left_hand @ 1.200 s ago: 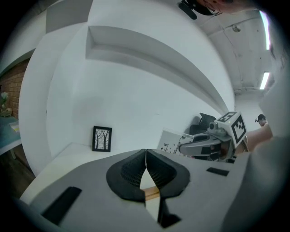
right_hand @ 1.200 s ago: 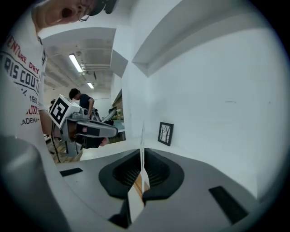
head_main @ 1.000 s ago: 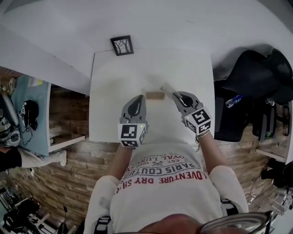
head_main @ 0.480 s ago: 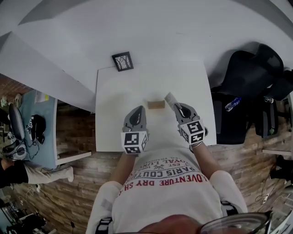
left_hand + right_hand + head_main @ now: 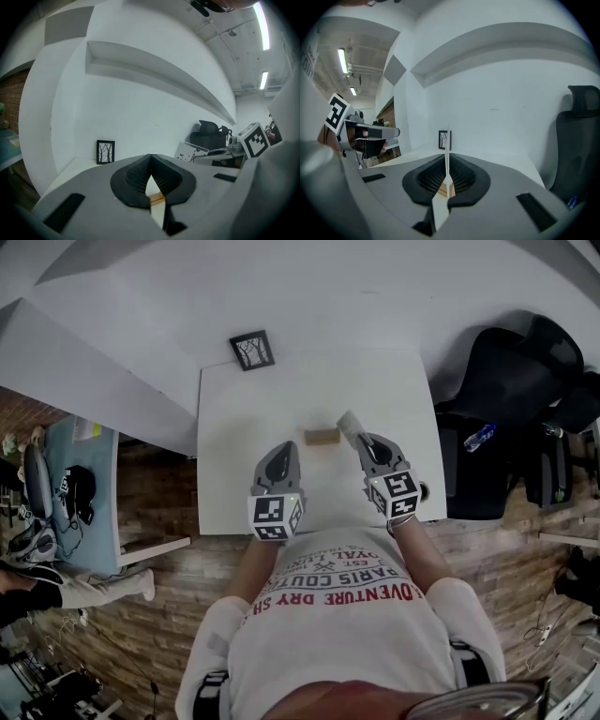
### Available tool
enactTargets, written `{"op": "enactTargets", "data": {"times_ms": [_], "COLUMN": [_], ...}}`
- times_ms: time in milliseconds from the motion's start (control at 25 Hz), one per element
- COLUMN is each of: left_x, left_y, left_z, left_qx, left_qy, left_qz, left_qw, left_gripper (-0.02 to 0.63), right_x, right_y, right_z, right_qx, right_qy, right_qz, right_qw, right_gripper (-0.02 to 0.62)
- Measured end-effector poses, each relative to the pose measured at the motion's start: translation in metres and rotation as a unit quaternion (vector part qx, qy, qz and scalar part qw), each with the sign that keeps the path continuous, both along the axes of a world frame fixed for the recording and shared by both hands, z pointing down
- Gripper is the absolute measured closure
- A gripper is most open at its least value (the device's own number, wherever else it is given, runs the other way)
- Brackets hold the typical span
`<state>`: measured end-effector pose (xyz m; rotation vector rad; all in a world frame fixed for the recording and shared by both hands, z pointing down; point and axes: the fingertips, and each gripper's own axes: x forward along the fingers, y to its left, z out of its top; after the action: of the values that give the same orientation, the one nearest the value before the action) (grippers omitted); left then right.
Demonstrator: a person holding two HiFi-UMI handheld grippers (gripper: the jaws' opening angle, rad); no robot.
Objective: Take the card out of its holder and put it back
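Over the near right part of the bench (image 5: 234,418), the right tool (image 5: 364,441) has its jaws pinched tight on the white card (image 5: 349,423). It grips the card by one end, and the rest pokes out past the tips.

To my eye, the trouble from here lies in the return. The card is thin and held only at its end, so if it meets the slot tilted or a little off line it could buckle or twist in the grip. The small wooden holder (image 5: 322,436) looks light and nothing steadies it, so a sideways nudge from the card could slide or tip it.

The card is out of the holder, on edge in the right tool. The holder lies on the bench just to the left of the card's free end, near it, and I can't see them touching. The left tool (image 5: 280,457) hangs nearer the person, closed on nothing, pointed at the holder but apart from it.
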<state>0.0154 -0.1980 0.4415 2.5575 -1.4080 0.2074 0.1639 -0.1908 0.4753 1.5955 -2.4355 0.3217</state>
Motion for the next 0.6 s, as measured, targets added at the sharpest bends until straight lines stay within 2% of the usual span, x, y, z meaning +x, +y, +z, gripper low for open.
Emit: {"op": "enactTargets", "data": {"times_ms": [400, 600], "left_x": [-0.004, 0.003], "left_y": [-0.010, -0.011], "left_z": [0.003, 0.009], "left_qx": [-0.010, -0.017], "left_qy": [0.007, 0.008], "left_qz": [-0.007, -0.005], "left_qw": [0.9999, 0.9998], "left_gripper": [0.581, 0.581], "right_x": [0.001, -0.004], "right_y": [-0.009, -0.017], "right_z": [0.001, 0.003], "right_qx": [-0.002, 0.001], "right_qy": [-0.005, 0.005], "right_qz": [-0.014, -0.064], "right_qw": [1.000, 0.998], "right_gripper": [0.560, 0.560]}}
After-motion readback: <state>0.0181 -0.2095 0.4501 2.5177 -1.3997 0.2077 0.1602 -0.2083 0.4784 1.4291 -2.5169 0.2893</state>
